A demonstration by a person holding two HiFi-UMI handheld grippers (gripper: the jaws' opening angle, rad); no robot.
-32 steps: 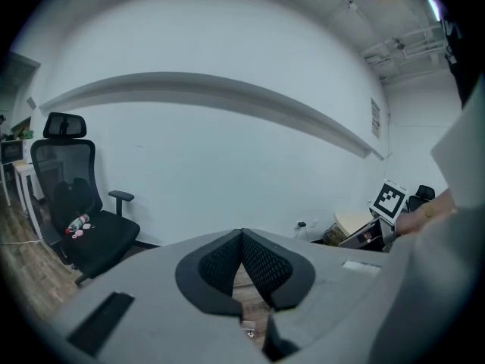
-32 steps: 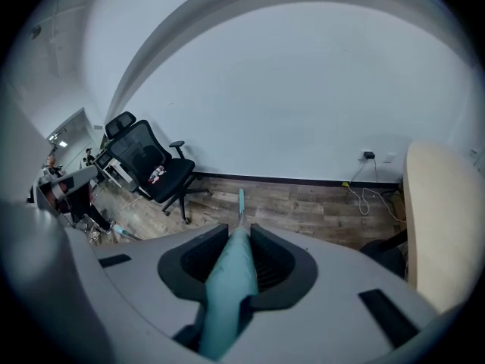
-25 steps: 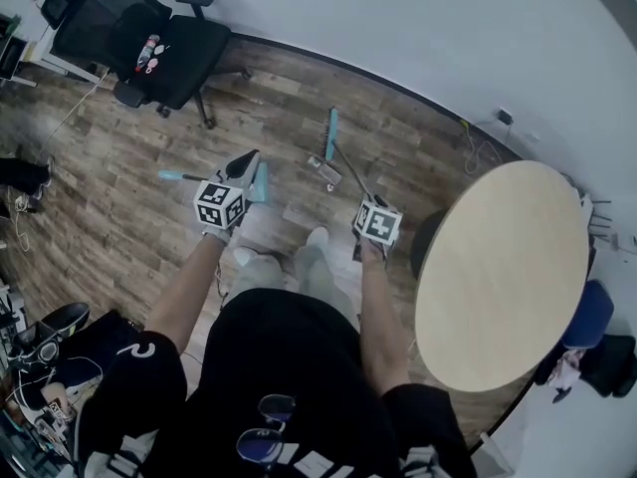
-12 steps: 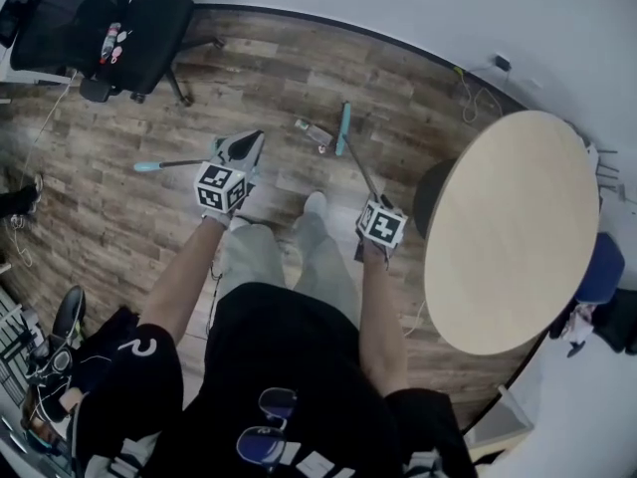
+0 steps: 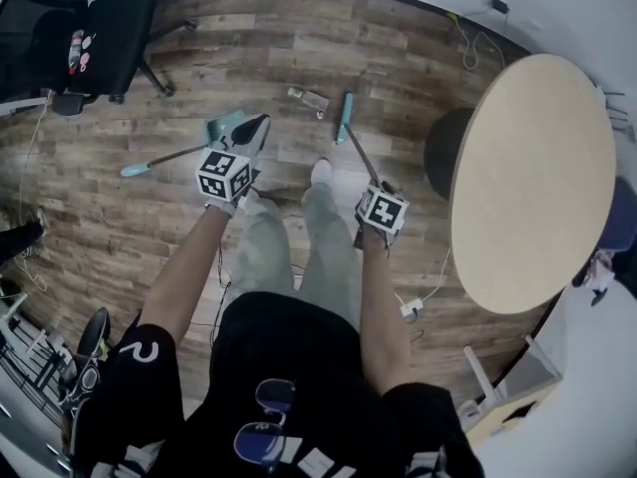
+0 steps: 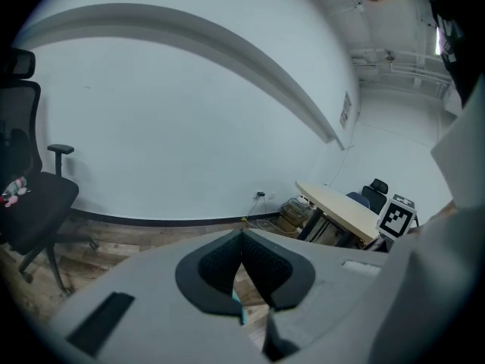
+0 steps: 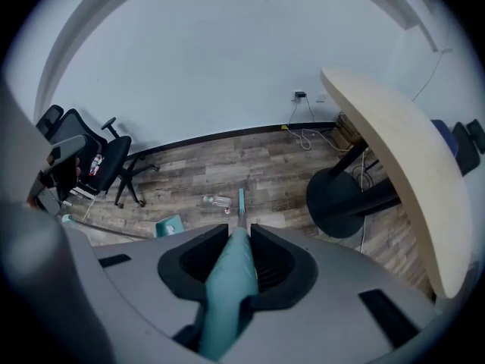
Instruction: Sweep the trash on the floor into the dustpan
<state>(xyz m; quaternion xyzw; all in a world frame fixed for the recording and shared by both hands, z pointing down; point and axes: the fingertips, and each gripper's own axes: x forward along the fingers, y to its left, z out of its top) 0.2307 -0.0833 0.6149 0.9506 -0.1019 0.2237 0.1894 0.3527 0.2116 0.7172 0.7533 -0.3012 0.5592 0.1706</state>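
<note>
A clear plastic bottle (image 5: 309,98) (image 7: 216,200) lies on the wood floor ahead of my feet. My right gripper (image 5: 376,187) (image 7: 239,235) is shut on the teal broom handle (image 7: 231,279). The broom's head (image 5: 345,118) (image 7: 241,199) rests on the floor just right of the bottle. My left gripper (image 5: 253,129) (image 6: 242,238) is shut, with a teal sliver of the dustpan (image 6: 238,307) between its jaws. The teal dustpan (image 5: 223,125) (image 7: 168,226) sits low, left of the bottle, and its long handle (image 5: 164,157) points left.
A black office chair (image 5: 100,38) stands at the far left by the white wall. A round wooden table (image 5: 532,177) on a dark pedestal base (image 5: 443,152) fills the right side. Cables (image 5: 468,28) trail along the wall, and a white plug (image 5: 410,310) lies by my right foot.
I have stepped forward, so the chair and wall sit higher in view. The broom head went from beyond the bottle to its right side. The dustpan came along with my left gripper.
</note>
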